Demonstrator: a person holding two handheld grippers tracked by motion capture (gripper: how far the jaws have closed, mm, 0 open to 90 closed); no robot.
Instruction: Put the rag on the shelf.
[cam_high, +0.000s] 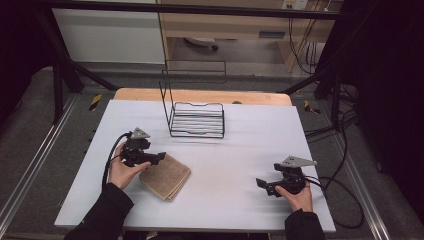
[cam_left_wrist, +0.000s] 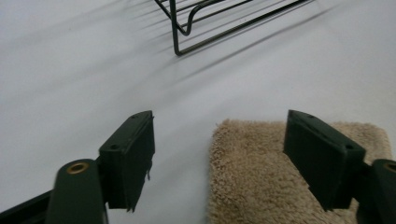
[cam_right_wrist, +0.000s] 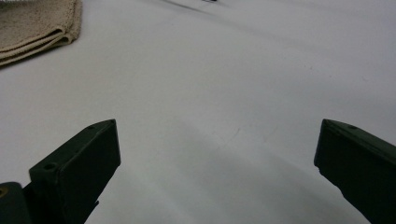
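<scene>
High view: left gripper at the near-left edge of the folded towel; right gripper well apart.
Left gripper view: jaws spread, nothing held, towel under the gap; rack beyond.
Right gripper view: jaws wide, holding nothing, over bare table.

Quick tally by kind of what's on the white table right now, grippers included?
Folded beige towel: 1
Black wire rack: 1
Grippers: 2, left gripper at the towel, right gripper over bare table
Total: 4
</scene>
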